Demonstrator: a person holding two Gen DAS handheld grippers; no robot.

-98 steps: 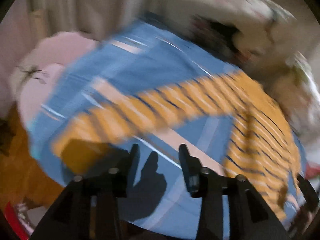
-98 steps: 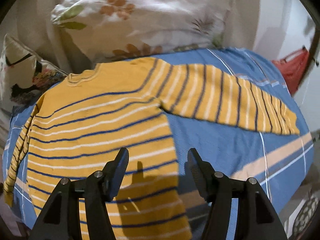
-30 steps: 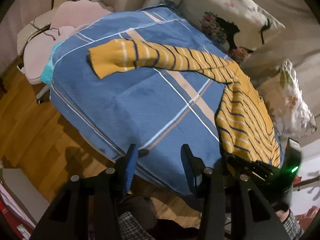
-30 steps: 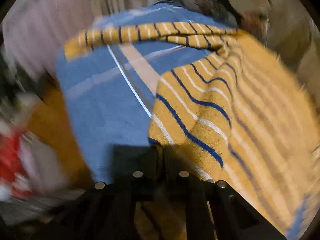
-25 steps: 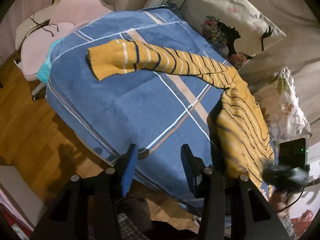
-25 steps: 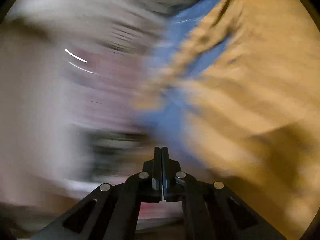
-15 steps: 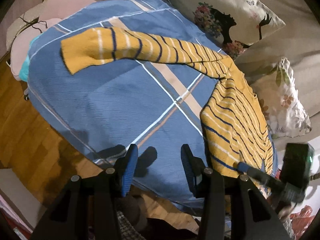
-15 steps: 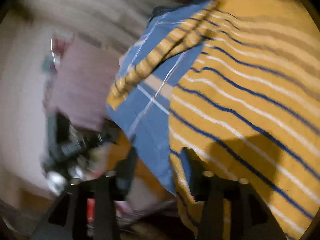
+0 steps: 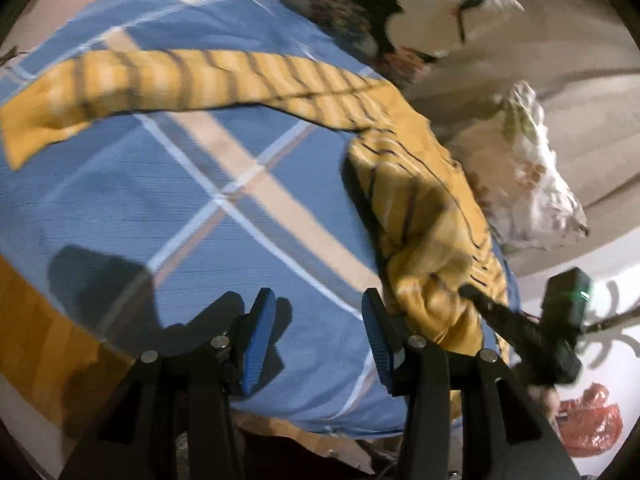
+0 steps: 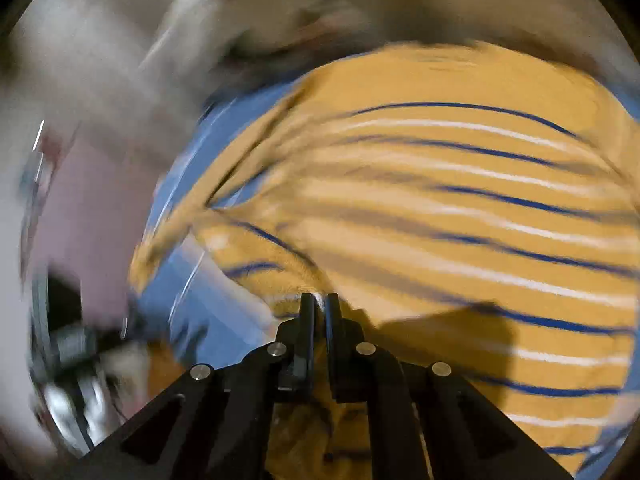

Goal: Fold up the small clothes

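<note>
A yellow striped sweater (image 9: 416, 184) lies on a blue plaid bedspread (image 9: 168, 200), its body along the right side of the bed and one long sleeve (image 9: 192, 80) stretched flat toward the far left edge. The sweater's near hem is bunched and lifted at the near right corner of the bed.

The right gripper (image 10: 319, 305) has just been closing, and its jaws now pinch that yellow knit at the hem — in the left wrist view its dark fingers reach into the gathered fabric from the right (image 9: 468, 292). In its own view the sweater's navy and white stripes fill most of the frame, with heavy blur over the left half.

The left gripper (image 9: 318, 332) hovers above bare bedspread at the near edge, just left of the bunched hem. Its blue-padded jaws stand apart with nothing between them, and they cast a shadow on the cloth.

Surroundings: a printed cushion (image 9: 400, 12) with a dark figure on it sits at the far end of the bed, touching the sweater's shoulder area; a floral pillow (image 9: 532, 184) lies just beside the sweater's right edge — both crowd the far right side. Wooden floor (image 9: 36, 332) shows at the near left below the bed edge. A red plastic bag (image 9: 592, 420) is at the near right, well apart from the sweater.
</note>
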